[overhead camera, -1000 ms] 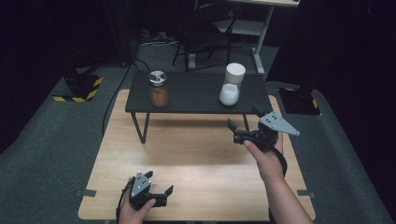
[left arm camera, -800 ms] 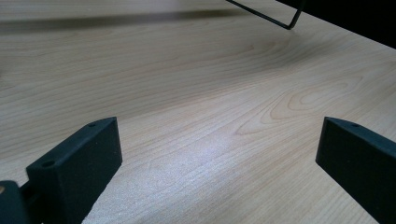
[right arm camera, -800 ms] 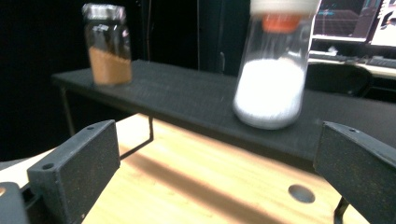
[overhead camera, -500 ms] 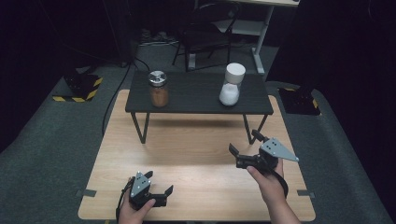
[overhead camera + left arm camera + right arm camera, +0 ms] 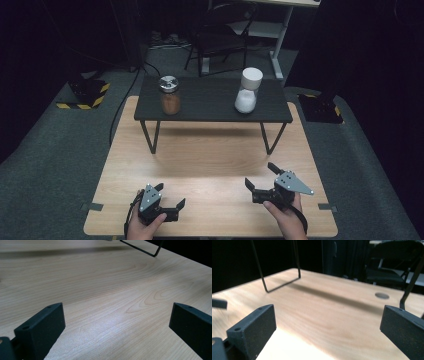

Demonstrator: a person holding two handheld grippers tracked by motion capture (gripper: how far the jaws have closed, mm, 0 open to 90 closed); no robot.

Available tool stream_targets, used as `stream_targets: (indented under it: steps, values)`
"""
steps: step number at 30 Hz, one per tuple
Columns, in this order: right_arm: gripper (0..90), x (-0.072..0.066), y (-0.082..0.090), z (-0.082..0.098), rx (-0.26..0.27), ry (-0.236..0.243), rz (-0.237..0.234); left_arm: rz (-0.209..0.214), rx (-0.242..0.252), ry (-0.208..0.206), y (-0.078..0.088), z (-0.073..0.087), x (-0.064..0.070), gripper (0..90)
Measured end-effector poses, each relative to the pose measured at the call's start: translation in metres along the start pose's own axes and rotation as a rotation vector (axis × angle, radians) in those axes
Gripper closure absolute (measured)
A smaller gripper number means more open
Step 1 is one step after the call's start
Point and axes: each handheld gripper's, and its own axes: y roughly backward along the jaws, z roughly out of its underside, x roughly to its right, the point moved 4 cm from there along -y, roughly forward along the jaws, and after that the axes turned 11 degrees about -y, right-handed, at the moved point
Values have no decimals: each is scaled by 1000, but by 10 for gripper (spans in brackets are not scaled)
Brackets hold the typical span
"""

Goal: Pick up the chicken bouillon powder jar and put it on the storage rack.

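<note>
High view: two jars, two wide-jawed tools.

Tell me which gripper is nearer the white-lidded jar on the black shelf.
Right. The right gripper sits at the table's near edge, almost straight in front of the white-lidded jar. The left gripper is farther to that jar's left, more below the brown-filled jar.

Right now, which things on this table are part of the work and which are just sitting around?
Part of the work: jar of brown powder; white-capped jar of white powder; left gripper and right gripper, both open and empty.

Just about: black shelf; chair; wooden table.
</note>
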Motion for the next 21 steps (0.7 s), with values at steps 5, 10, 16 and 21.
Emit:
stream_targets:
  steps: [5, 10, 16, 21]
  values:
    - [0, 2, 3, 16, -52, 0, 24, 1, 1, 0, 0, 0, 0, 5]
    - [0, 4, 6, 29, -91, -14, 30, 3, -4, -3, 0, -1, 0, 5]
    - [0, 4, 9, 45, -132, -32, 47, 5, 5, -4, 0, 0, 0, 5]
    - [0, 2, 11, 52, -167, -34, 60, 6, -5, -16, -1, -1, 1, 5]
